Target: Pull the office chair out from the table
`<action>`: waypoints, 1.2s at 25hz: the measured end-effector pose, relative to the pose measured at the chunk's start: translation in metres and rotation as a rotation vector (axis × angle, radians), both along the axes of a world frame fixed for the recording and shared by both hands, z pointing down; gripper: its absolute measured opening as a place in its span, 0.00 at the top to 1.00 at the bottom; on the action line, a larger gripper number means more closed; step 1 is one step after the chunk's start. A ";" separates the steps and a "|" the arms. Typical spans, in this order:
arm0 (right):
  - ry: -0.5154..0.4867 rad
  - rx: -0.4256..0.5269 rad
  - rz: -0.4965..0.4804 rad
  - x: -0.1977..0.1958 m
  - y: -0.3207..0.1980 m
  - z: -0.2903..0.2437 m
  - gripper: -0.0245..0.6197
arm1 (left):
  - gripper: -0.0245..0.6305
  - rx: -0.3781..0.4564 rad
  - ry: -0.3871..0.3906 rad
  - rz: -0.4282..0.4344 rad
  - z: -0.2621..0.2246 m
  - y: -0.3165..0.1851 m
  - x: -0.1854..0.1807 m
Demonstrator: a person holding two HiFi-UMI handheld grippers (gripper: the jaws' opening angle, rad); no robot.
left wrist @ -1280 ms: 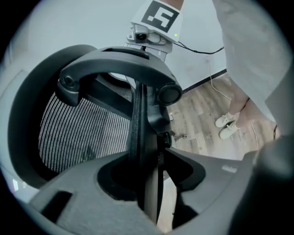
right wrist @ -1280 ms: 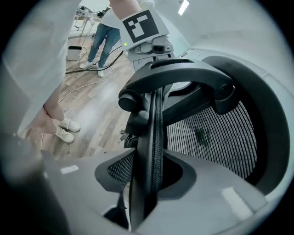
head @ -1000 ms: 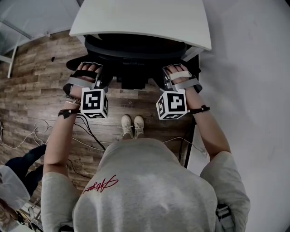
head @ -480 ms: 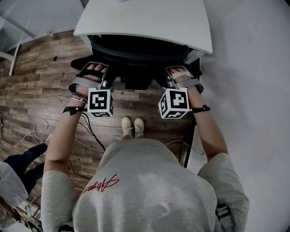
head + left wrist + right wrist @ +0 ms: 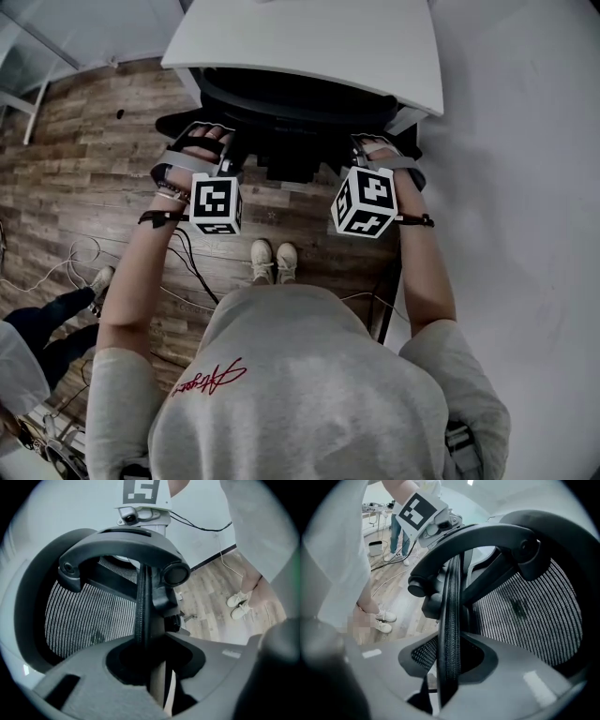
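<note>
- wood-plank floor [image 5: 66, 178] lies under a white table [image 5: 309, 42], with cables [image 5: 192, 267] trailing across the planks.
- office chair [image 5: 291, 112] is tucked under the table's near edge, mesh backrest toward the person.
- left gripper [image 5: 149, 663] has just been closing; its jaws pinch the backrest's rim [image 5: 142, 604].
- right gripper [image 5: 449, 667] is clamped on the rim at the backrest's other side.
- white shoes [image 5: 274, 261] stand near the chair.
</note>
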State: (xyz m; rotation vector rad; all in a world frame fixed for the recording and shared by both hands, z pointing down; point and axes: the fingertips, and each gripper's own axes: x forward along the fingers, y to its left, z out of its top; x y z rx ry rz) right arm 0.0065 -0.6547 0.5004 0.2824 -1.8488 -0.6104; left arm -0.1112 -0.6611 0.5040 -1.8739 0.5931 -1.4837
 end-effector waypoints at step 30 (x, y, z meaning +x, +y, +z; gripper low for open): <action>0.005 0.016 -0.046 0.038 0.013 -0.004 0.81 | 0.81 0.021 -0.004 -0.049 -0.005 0.018 0.039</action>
